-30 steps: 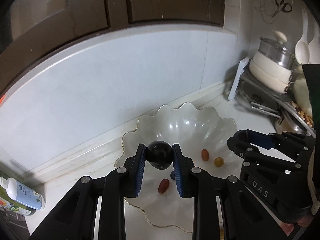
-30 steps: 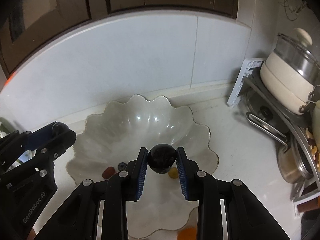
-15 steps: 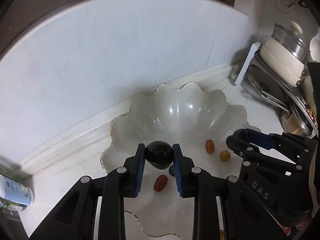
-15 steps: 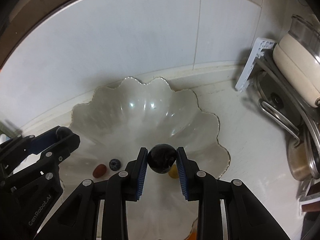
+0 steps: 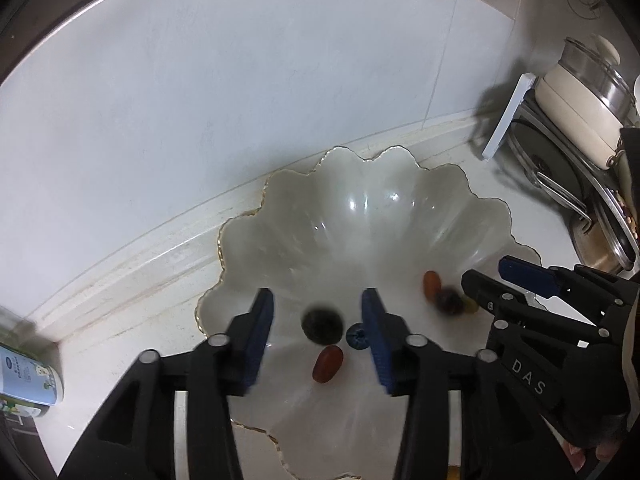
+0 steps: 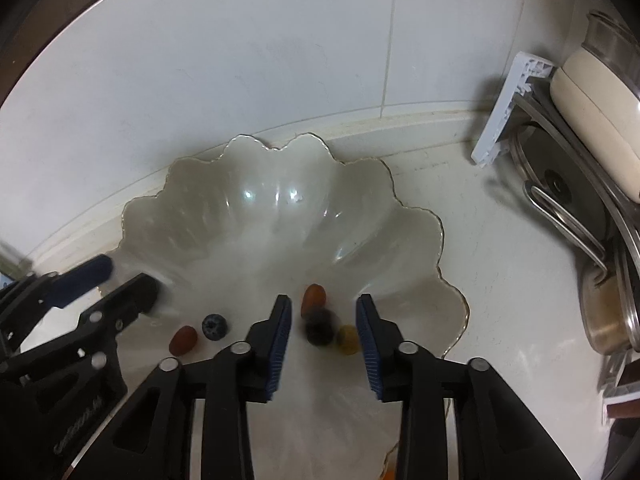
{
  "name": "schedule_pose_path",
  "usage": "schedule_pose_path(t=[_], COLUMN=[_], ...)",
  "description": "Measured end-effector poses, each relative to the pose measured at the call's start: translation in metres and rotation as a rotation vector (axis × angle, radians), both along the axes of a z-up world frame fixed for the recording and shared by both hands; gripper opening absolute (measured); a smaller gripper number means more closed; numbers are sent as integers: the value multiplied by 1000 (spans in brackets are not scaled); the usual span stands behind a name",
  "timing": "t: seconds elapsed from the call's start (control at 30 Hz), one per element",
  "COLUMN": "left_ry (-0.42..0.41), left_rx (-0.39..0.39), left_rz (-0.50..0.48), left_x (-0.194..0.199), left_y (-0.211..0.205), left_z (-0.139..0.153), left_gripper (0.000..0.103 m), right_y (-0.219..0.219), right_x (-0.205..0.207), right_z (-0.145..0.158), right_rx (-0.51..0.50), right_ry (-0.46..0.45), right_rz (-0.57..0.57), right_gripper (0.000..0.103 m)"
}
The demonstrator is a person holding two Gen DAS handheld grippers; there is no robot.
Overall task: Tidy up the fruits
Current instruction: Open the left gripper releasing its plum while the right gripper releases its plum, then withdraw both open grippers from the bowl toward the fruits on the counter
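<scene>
A white scalloped bowl [image 5: 280,216] [image 6: 180,200] with a gold rim stands against the wall. My left gripper [image 5: 318,320] hangs over its near left side, jaws opening, and a blurred dark round fruit [image 5: 322,326] lies free between them. Beside that fruit are a blueberry [image 5: 357,336] [image 6: 214,326] and a red fruit [image 5: 328,364] [image 6: 183,340]. My right gripper [image 6: 323,328] is over the bowl's right side, jaws also opening, with a second dark fruit [image 6: 319,330] loose between them. An orange fruit [image 6: 313,295] and a yellow one [image 6: 347,338] sit close by.
A dish rack [image 6: 500,128] with a cream pot [image 6: 592,104], lids and pans fills the right side. A white labelled bottle [image 5: 28,376] lies at the far left. The tiled wall runs just behind the bowl. Both grippers hang close together over the bowl.
Both grippers sank toward the bowl and then opened. Each let go of the dark round fruit it held, and both fruits now sit in the bowl.
</scene>
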State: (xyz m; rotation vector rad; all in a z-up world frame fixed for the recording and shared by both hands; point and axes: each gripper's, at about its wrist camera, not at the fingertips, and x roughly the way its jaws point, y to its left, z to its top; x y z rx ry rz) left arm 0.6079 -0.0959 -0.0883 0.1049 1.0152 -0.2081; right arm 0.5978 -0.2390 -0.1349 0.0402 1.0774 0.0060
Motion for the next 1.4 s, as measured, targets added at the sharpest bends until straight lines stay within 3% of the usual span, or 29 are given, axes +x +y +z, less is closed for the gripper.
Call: schedule_pose_path(t=[0.2,0.4,0.73,0.93,1.4], left_ry=[-34,-82,-145,-201,-282], left_rx=[41,66,76,92,44], left_rz=[-8,4,45,59,100], left_x=[-9,-21,-46,-69,-128], left_y=[1,4,14,17,35], left_z=[6,17,34,49,80], left_gripper=[48,62,64,75,75], right_y=[2,5,6,9,15], right_x=[-5,-17,-41,-59,-114], right_z=[3,16,41,52,84], right_rx=[-7,-24,-28,-16,-44], right_ry=[-4,-36,-110,-149,-271], right_rz=[17,22,18,24,46], right_gripper=[39,39,39,39,39])
